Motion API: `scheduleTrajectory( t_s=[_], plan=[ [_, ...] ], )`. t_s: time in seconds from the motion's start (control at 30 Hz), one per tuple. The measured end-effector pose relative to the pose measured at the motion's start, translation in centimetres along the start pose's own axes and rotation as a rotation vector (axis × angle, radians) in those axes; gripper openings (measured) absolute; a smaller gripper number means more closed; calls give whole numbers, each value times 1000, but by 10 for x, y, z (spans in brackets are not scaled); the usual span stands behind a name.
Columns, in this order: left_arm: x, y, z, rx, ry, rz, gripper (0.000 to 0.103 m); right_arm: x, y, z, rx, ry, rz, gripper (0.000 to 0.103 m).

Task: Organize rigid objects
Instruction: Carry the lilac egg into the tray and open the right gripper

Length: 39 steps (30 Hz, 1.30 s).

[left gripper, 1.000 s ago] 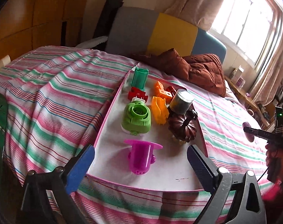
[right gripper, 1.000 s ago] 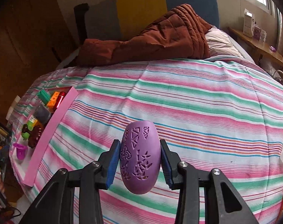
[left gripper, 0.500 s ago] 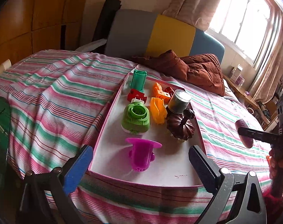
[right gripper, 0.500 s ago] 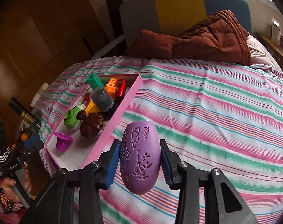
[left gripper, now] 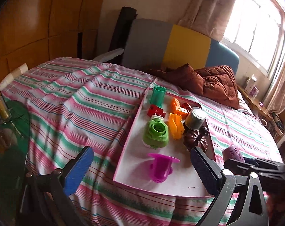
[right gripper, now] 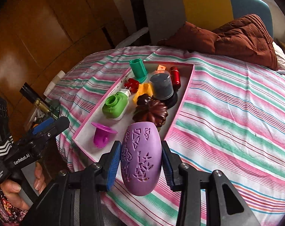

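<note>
My right gripper (right gripper: 141,166) is shut on a purple egg (right gripper: 141,158) with cut-out patterns, held above the striped bedspread at the near right corner of a pink-rimmed white tray (right gripper: 180,109). The left wrist view shows that egg (left gripper: 233,153) just right of the tray (left gripper: 130,133). On the tray sit a green camera toy (right gripper: 115,105), a magenta cup (right gripper: 102,135), a brown pumpkin (right gripper: 150,113), a grey can (right gripper: 162,86), a teal cup (right gripper: 138,70) and orange and red pieces. My left gripper (left gripper: 141,151) is open and holds nothing, short of the tray's near edge.
A brown quilt (right gripper: 236,35) is bunched at the head of the bed, under a grey, yellow and blue headboard (left gripper: 185,45). Left of the bed stands a green glass side table (left gripper: 12,126) with a bottle. A window ledge with small boxes runs along the right.
My right gripper has swung left across the bed with the purple egg, up to the tray's right side. My left gripper has risen slightly and stays open.
</note>
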<state>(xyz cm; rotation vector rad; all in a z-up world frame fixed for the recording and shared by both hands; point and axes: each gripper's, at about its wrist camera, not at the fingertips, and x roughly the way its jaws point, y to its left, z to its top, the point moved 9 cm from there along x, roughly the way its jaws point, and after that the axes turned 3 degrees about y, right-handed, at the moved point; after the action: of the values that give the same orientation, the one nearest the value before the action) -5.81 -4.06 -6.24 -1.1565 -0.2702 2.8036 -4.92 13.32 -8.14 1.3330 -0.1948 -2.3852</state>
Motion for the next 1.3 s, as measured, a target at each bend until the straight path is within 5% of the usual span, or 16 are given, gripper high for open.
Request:
scheduleTrajectory(
  t_s=[0.4,1.0,1.3],
  plan=[
    [-21,29,8,-24,-37,133,103,27,26,-6,17,-3,-40,41],
    [-33,22,11,4,-48,156,103,69,13,-5,70,37,-96,42],
    [-32,20,9,12,-32,192,103,48,11,-2,75,-9,-119,43]
  ],
)
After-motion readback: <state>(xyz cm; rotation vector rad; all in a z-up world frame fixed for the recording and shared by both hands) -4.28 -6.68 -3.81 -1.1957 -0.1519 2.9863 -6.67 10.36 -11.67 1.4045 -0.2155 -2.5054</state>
